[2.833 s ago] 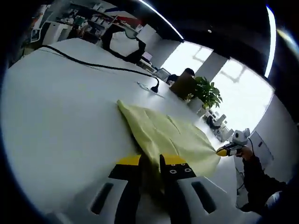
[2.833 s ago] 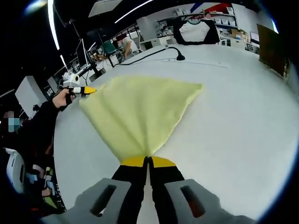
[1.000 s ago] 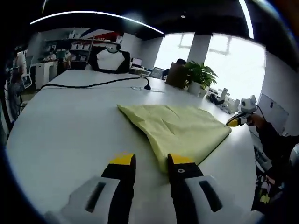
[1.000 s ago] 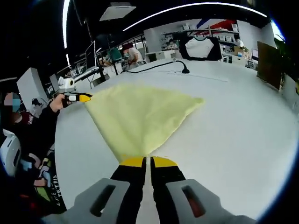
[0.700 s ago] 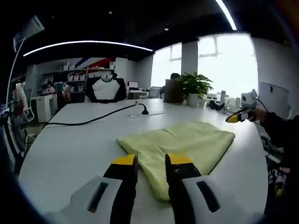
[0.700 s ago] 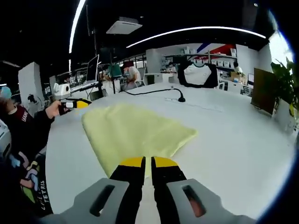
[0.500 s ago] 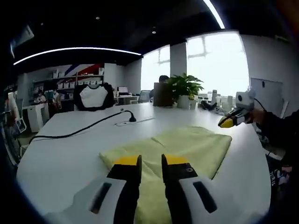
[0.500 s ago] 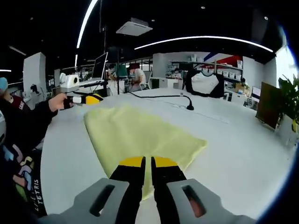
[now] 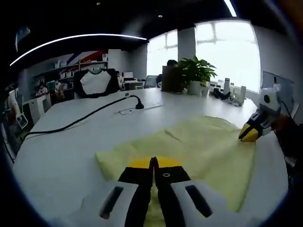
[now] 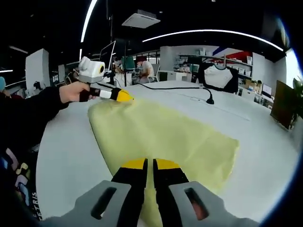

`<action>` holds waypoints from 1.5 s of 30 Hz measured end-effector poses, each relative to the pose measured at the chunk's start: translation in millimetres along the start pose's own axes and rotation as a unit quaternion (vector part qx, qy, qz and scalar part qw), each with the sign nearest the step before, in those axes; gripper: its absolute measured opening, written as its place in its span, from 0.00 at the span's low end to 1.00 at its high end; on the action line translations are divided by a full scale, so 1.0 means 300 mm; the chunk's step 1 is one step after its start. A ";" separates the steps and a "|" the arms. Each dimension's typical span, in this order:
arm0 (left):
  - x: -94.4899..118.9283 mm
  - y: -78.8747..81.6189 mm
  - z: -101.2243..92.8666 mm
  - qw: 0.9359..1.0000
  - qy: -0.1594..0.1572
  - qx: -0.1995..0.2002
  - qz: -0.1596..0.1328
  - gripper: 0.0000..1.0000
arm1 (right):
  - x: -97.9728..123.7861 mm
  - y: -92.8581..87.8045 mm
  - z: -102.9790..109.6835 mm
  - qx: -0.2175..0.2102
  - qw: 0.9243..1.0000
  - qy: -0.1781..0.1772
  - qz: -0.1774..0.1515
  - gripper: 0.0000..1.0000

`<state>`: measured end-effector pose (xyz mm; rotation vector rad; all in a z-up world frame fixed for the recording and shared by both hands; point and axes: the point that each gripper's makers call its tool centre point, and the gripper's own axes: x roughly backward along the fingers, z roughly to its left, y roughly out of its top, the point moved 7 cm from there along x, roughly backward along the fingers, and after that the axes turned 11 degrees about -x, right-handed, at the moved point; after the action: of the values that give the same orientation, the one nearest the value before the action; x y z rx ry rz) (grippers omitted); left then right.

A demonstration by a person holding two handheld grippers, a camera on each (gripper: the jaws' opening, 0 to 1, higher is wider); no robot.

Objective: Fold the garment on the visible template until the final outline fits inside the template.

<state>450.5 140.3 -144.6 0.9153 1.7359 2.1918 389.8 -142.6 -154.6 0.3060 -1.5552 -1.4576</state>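
A pale yellow garment [image 9: 203, 144] lies spread on the white table [image 9: 71, 142]. In the left gripper view my left gripper [image 9: 153, 163] is shut on the garment's near edge, with cloth to both sides of the jaws. In the right gripper view my right gripper [image 10: 150, 163] has its jaws pressed together on the garment [image 10: 175, 130], which runs under them. The left gripper [image 10: 118, 96], held in a hand, sits at the cloth's far left corner. The right gripper [image 9: 249, 134] touches the cloth's right edge.
A black cable [image 9: 80, 120] and a power strip [image 9: 135, 109] cross the table beyond the garment. A potted plant [image 9: 194, 78] and a black-and-white shirt [image 9: 97, 82] stand at the far end. A dark sleeve [image 10: 28, 118] reaches in at the left.
My left gripper's jaws were apart over the garment's edge and have now shut on it. Both grippers have moved further in over the cloth, which looks larger and slacker.
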 end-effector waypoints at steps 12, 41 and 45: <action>-0.014 -0.080 0.075 0.999 0.023 0.004 0.024 0.01 | 0.012 -0.034 0.003 0.075 0.997 -0.006 0.024 0.00; 0.212 0.038 0.064 0.988 0.152 0.008 -0.016 0.19 | 0.018 -0.006 0.011 -0.018 0.998 -0.034 -0.047 0.00; 0.287 0.088 0.024 0.987 0.153 -0.004 -0.057 0.21 | 0.114 0.080 -0.019 -0.042 0.989 -0.063 -0.125 0.00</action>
<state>392.3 182.4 -89.6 0.4829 1.8538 2.3577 386.0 -164.8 -118.9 0.3757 -1.5933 -1.7608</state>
